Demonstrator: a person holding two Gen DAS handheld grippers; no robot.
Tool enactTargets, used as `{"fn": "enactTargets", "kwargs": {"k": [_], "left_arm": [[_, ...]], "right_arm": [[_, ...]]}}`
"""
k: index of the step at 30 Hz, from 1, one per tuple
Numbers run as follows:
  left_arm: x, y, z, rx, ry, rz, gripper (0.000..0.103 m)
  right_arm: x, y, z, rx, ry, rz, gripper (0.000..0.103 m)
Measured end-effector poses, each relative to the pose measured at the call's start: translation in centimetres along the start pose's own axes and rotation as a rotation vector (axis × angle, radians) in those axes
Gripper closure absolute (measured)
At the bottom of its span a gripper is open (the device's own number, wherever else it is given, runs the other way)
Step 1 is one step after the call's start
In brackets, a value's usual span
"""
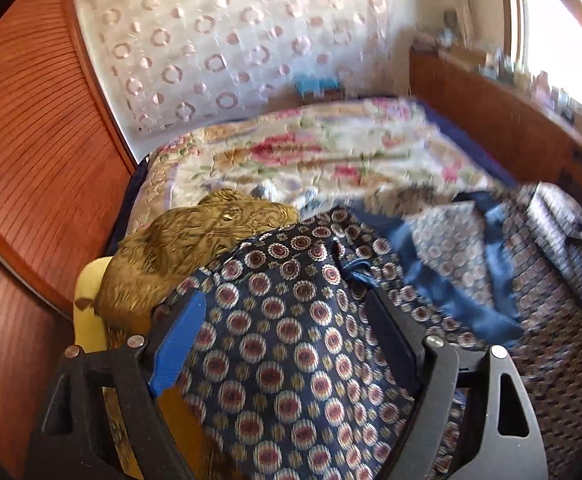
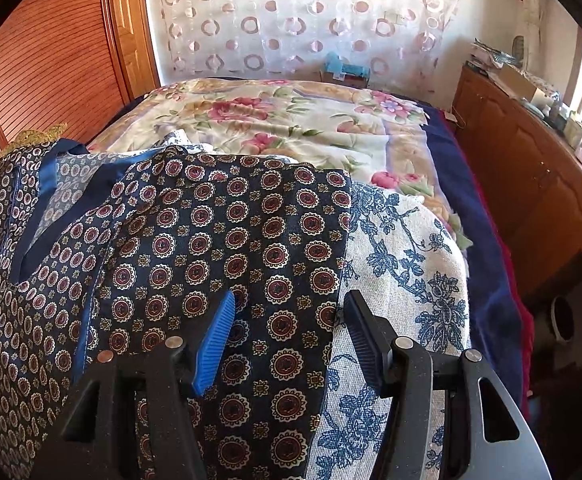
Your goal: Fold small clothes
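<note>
Step in hand: a judgement only, but both grippers seem poised over the navy medallion-print garment to take hold of an edge for a fold.
Garment position: it lies spread on the bed, partly over a blue-and-white floral cloth on its right side and touching a golden patterned cloth on its left side.
Garment detail: plain blue trim bands run across its upper part, and a paler inner face of the print shows between them.
Left gripper: jaws apart, the printed fabric lying between and below them; nothing is clamped. The left wrist view is blurred toward the right.
Right gripper: jaws apart, straddling the garment's right edge where it meets the floral cloth; nothing is clamped.
Doing it well: take only the garment's top layer, so the floral cloth is not pinched along with it; grip at matching points on both sides, lift evenly, and carry the edge over in a straight line so the print lies flat without creases.
Risk: the fabric looks thin and slippery, so a shallow bite may let go.
Count: 2 grippers, 1 navy garment, 1 floral cloth, 1 golden cloth, 1 flowered bedspread.
</note>
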State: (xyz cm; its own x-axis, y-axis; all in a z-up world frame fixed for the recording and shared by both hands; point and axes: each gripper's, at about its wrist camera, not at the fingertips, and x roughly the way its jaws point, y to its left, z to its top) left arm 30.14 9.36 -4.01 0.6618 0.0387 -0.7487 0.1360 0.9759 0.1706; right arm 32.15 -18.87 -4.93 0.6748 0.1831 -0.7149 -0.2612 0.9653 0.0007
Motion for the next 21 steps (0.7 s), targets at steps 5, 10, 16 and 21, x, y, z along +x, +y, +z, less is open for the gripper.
{"fn": "enactTargets", "kwargs": {"k": [5, 10, 16, 21], "left_arm": [[3.8, -0.7, 1.2, 0.087, 0.127, 0.043, 0.020], [6.5, -1.0, 2.0, 0.140, 0.204, 0.092, 0.020], [7.5, -1.9, 3.7, 0.137, 0.204, 0.088, 0.020], [7.1, -2.5, 5.0, 0.110, 0.159, 0.006, 0.020]], "right_arm": [[-0.7, 0.0, -0.2, -0.005, 0.000, 0.001, 0.042], [-0.6, -0.1, -0.1, -0.005, 0.000, 0.002, 0.042], [-0.6, -0.1, -0.2, -0.006, 0.000, 0.002, 0.042], [-0.6, -0.1, -0.2, -0.006, 0.000, 0.002, 0.041]]}}
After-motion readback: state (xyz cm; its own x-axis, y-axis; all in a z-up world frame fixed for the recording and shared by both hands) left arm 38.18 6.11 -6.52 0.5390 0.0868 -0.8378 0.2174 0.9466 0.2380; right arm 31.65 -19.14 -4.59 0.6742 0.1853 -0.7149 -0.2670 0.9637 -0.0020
